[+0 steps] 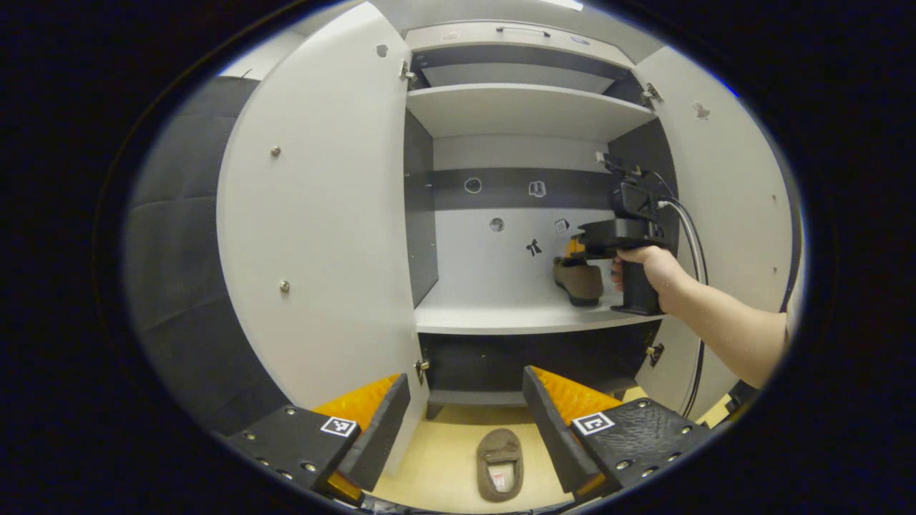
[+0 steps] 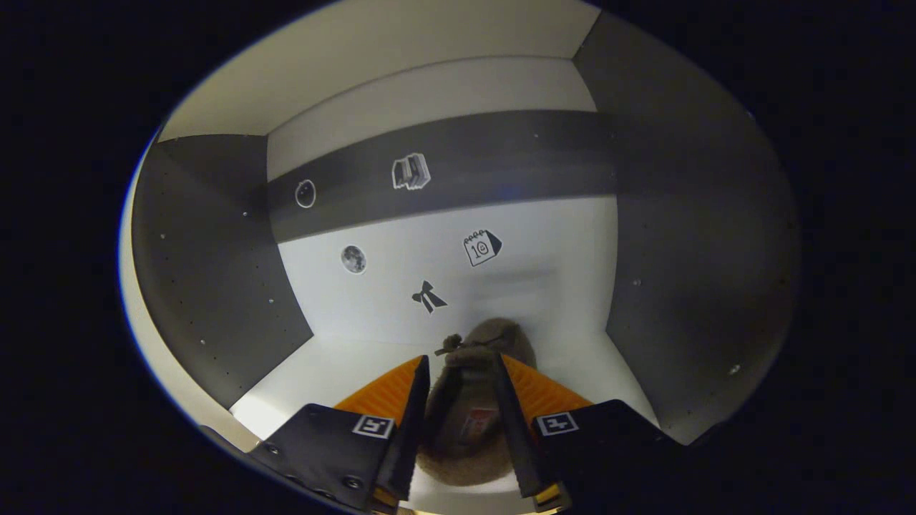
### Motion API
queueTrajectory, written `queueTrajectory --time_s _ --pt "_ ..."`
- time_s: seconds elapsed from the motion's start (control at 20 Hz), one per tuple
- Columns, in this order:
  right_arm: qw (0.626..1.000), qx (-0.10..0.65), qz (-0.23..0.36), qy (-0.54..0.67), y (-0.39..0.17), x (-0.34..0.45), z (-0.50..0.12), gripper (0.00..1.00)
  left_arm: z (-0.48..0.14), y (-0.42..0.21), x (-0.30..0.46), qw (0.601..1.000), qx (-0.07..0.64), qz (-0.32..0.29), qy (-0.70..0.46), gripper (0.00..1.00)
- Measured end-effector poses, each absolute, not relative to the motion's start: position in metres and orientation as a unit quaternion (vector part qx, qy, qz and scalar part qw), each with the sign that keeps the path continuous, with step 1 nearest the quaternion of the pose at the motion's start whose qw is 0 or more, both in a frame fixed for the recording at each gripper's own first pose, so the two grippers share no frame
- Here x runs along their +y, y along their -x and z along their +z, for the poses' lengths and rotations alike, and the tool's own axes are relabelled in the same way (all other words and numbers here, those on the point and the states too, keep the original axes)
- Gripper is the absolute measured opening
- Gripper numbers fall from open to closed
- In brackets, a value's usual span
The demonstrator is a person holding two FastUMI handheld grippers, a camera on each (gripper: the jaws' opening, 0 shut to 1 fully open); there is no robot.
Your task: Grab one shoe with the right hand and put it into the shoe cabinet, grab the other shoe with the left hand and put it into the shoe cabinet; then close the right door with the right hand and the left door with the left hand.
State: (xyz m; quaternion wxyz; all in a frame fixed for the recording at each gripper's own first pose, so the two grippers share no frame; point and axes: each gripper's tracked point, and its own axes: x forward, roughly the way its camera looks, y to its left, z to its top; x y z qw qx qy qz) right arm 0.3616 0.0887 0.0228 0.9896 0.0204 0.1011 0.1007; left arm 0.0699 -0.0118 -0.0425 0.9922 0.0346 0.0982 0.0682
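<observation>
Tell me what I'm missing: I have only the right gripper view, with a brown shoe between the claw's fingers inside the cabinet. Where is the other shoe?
Observer: Not beside the first shoe. The second shoe lies on the floor in front of the cabinet.
Operator: Is the left claw on it?
Observer: No, the left claw hangs open above it, holding nothing.
Operator: And the doors?
Observer: The left door and the right door both stand wide open.
</observation>
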Motion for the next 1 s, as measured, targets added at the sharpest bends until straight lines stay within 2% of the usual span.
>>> queueTrajectory --time_s 0.05,0.1,0.25,0.3,0.35,0.5,0.55,0.65,0.7,0.75,0.9,0.95,1.0 --pt "0.99 0.099 0.097 -0.014 -0.354 0.086 0.026 0.57 -0.042 -0.069 -0.01 0.993 0.095 0.062 -0.034 0.93" --pt "0.99 0.095 0.099 -0.009 -0.344 0.086 0.03 0.57 -0.041 -0.068 -0.01 0.994 0.089 0.054 -0.032 0.93" --pt "0.994 0.076 0.079 0.018 -0.313 0.084 0.042 0.98 -0.041 -0.064 -0.005 0.996 0.081 0.024 -0.032 0.93" --pt "0.995 0.066 0.069 0.029 -0.299 0.082 0.046 0.94 -0.044 -0.063 -0.003 0.996 0.083 0.01 -0.029 0.93" --pt "0.996 0.055 0.062 0.039 -0.285 0.083 0.049 0.99 -0.047 -0.062 -0.001 0.996 0.084 -0.006 -0.024 0.93" --pt "0.997 0.033 0.05 0.042 -0.24 0.087 0.049 0.98 -0.064 -0.063 -0.007 0.992 0.108 -0.06 -0.018 0.93" --pt "0.998 0.028 0.047 0.041 -0.226 0.088 0.046 0.93 -0.07 -0.064 -0.008 0.991 0.115 -0.07 -0.022 0.93" --pt "0.998 0.025 0.038 0.043 -0.199 0.085 0.036 0.96 -0.084 -0.065 -0.011 0.987 0.132 -0.089 -0.031 0.93" --pt "0.998 0.027 0.034 0.045 -0.186 0.082 0.029 0.97 -0.091 -0.065 -0.013 0.985 0.139 -0.098 -0.036 0.85" --pt "0.998 0.031 0.03 0.048 -0.174 0.08 0.023 0.98 -0.099 -0.066 -0.013 0.983 0.146 -0.105 -0.04 0.93" --pt "0.998 0.04 0.012 0.047 -0.14 0.067 0.006 1.0 -0.131 -0.068 -0.02 0.974 0.174 -0.133 -0.049 0.93" --pt "0.998 0.044 0.003 0.045 -0.129 0.061 0.0 1.0 -0.143 -0.068 -0.023 0.971 0.185 -0.142 -0.055 0.85" --pt "0.998 0.047 -0.006 0.043 -0.119 0.054 -0.003 1.0 -0.155 -0.07 -0.025 0.968 0.194 -0.149 -0.061 0.93"
